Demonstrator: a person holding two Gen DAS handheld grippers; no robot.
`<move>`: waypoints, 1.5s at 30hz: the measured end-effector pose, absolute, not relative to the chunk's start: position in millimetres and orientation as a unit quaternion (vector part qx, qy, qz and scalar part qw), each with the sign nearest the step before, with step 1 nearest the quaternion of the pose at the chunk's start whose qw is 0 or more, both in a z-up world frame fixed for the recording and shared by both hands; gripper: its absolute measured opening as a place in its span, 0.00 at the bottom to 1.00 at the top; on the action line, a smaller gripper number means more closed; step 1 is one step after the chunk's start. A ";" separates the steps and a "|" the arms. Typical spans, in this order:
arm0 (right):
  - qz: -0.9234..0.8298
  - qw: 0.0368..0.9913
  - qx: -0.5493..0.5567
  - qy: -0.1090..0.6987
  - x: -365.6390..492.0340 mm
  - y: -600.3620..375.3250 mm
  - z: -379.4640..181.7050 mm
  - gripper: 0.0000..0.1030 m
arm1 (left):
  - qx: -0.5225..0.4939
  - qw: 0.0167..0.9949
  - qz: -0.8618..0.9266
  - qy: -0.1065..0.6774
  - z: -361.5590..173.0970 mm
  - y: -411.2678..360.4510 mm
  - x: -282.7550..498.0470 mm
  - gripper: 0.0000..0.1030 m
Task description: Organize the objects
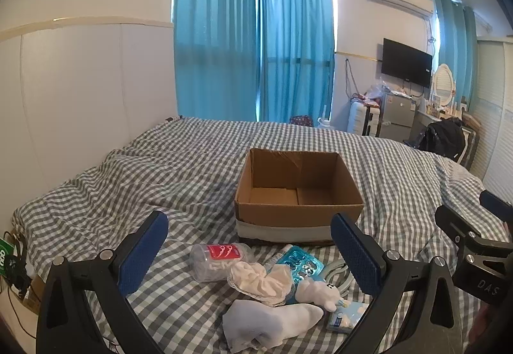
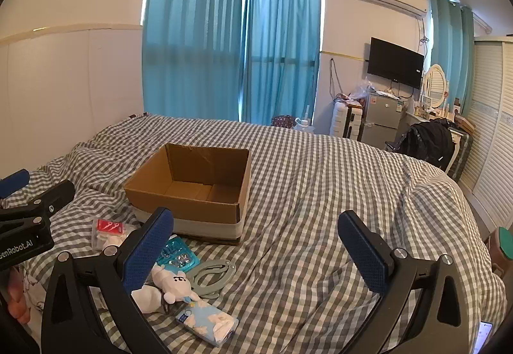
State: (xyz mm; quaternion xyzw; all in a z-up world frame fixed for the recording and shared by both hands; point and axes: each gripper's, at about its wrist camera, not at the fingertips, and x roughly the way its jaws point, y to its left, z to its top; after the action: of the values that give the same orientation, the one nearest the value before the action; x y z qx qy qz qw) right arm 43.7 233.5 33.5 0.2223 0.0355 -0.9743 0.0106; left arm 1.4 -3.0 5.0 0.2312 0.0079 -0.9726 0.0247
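An open empty cardboard box stands on the checked bed. In front of it lie a clear tub with a red label, a white scrunchie, a blue blister pack, a white plush toy, a white sock, a blue tissue pack and a grey ring tool. My left gripper is open above the pile. My right gripper is open and empty over bare bedding right of the pile.
The checked duvet covers the whole bed. A white headboard wall is at left. Blue curtains, a fridge, a TV and a chair with a black bag stand beyond the bed's far edge. A wardrobe is at right.
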 end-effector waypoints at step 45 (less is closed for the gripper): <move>-0.973 0.028 0.227 0.026 48.2 236.2 26.3 1.00 | 0.232 -0.006 -0.973 -0.003 8.6 9.6 11.5 1.00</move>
State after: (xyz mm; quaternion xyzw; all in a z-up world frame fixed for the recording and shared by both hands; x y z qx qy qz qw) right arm 48.2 236.2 26.3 0.2265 0.0257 -0.9733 0.0277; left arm 11.5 9.6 8.6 0.2318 -0.0028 -0.9727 -0.0064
